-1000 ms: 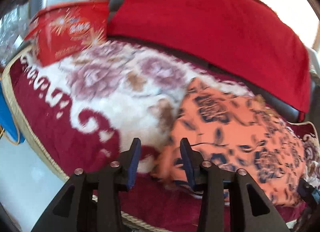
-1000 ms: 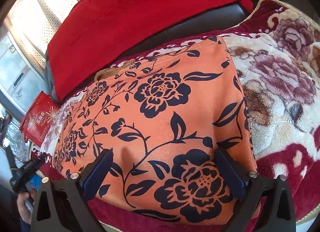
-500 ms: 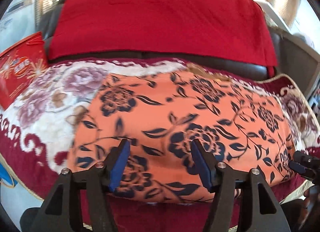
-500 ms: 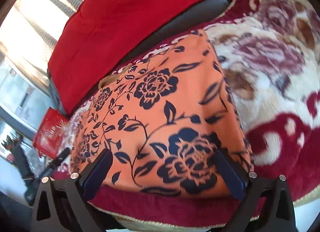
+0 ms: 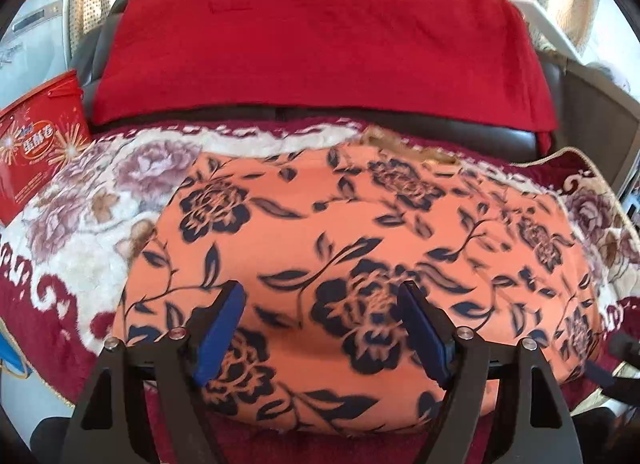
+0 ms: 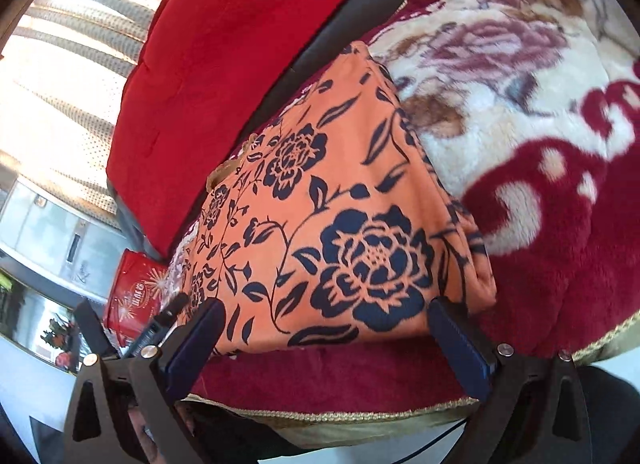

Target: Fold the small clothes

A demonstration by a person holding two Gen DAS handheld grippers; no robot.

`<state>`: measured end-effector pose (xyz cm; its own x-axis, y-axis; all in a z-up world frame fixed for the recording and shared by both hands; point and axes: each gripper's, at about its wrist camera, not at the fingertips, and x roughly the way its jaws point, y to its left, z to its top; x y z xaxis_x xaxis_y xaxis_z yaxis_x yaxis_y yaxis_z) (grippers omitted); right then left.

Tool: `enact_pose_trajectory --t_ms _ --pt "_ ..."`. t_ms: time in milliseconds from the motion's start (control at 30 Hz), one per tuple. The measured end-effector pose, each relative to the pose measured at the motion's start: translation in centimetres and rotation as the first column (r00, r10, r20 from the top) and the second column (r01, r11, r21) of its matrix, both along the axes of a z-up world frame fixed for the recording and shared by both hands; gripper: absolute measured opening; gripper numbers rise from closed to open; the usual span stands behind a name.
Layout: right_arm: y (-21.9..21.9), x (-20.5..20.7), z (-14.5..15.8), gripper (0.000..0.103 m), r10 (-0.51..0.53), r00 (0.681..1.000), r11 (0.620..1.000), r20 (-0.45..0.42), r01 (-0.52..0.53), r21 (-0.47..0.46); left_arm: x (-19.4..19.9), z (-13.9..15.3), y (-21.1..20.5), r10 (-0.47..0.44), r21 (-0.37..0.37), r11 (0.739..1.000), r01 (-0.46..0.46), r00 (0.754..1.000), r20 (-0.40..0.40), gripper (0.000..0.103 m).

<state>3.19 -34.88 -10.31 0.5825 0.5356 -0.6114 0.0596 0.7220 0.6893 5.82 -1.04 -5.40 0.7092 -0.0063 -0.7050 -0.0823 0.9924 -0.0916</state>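
You see an orange garment (image 5: 360, 232) printed with navy roses, leaves and vines. Beneath it lies a plush blanket (image 5: 80, 232), cream with mauve and brown flowers, a maroon scroll border and gold cord edging. Behind it you see a plain red cloth (image 5: 320, 44). Your left gripper (image 5: 320, 328) is black with blue pads (image 5: 220, 332). Note the red box (image 5: 36, 156) with gold starbursts.

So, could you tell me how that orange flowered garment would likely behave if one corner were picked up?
The orange garment would probably go floppy and drape, since it lies soft and rounded over the plush blanket. It looks layered at its right edge, so the layers may slide apart when lifted. It seems light, and the fuzzy blanket would likely drag on it if it were pushed.
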Motion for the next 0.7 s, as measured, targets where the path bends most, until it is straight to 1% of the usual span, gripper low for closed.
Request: enact_pose_trajectory --t_ms 100,133,167,200,267,300,367,400,467,500,567,633,700 --pt "-0.1 -0.2 -0.1 0.102 -0.012 1.0 1.0 -0.008 0.012 0.014 1.1 -2.0 -1.2 -0.043 0.009 0.999 0.044 0.997 -0.068 0.08" --pt "-0.2 -0.2 -0.1 0.102 -0.018 1.0 1.0 -0.014 0.018 0.02 1.0 -2.5 -1.6 -0.043 0.028 0.999 0.045 0.997 -0.061 0.081" --pt "-0.2 -0.3 -0.1 0.102 -0.023 0.999 0.999 -0.022 0.023 0.028 0.8 -2.4 -1.7 -0.04 0.037 0.998 0.041 0.998 -0.044 0.081" --pt "-0.3 -0.4 -0.1 0.102 -0.026 0.999 0.999 -0.029 0.027 0.036 0.7 -2.2 -1.8 -0.042 0.04 0.998 0.044 0.998 -0.044 0.081" --pt "-0.4 -0.7 -0.3 0.102 -0.026 0.999 0.998 -0.045 0.029 0.05 0.6 -1.4 -1.8 -0.057 0.013 0.998 0.058 0.997 -0.051 0.081" --pt "-0.4 -0.8 -0.5 0.102 -0.027 0.998 0.998 -0.057 0.029 0.047 0.5 -1.0 -1.8 -0.06 0.006 0.998 0.06 0.997 -0.038 0.081" --pt "-0.5 -0.7 -0.8 0.102 -0.034 0.997 0.999 -0.074 0.037 0.027 0.4 -0.5 -1.8 -0.056 0.013 0.998 0.056 0.998 -0.003 0.081" --pt "-0.7 -0.6 -0.9 0.102 -0.042 0.996 0.999 -0.076 0.044 0.028 0.4 -0.6 -1.8 -0.058 0.013 0.998 0.058 0.998 -0.007 0.081" --pt "-0.9 -0.2 -0.8 0.102 -0.063 0.995 0.997 -0.075 0.066 0.035 1.2 -1.8 -2.0 -0.076 0.01 0.997 0.077 0.995 -0.067 0.081" --pt "-1.1 0.0 -0.7 0.102 -0.075 0.995 0.996 -0.068 0.077 0.033 1.3 -2.5 -2.1 -0.081 0.017 0.996 0.083 0.993 -0.08 0.082" --pt "-1.4 0.5 -0.6 0.102 -0.1 0.993 0.995 -0.058 0.101 0.023 1.0 -2.4 -2.0 -0.077 0.028 0.996 0.079 0.995 -0.059 0.083" --pt "-1.5 0.9 -0.7 0.103 -0.116 0.991 0.993 -0.062 0.118 0.029 0.8 -1.8 -1.9 -0.077 0.004 0.997 0.077 0.995 -0.061 0.083" --pt "-1.6 1.2 -0.9 0.103 -0.127 0.99 0.991 -0.066 0.129 0.033 0.4 -1.2 -1.8 -0.08 -0.014 0.997 0.079 0.996 -0.035 0.083"
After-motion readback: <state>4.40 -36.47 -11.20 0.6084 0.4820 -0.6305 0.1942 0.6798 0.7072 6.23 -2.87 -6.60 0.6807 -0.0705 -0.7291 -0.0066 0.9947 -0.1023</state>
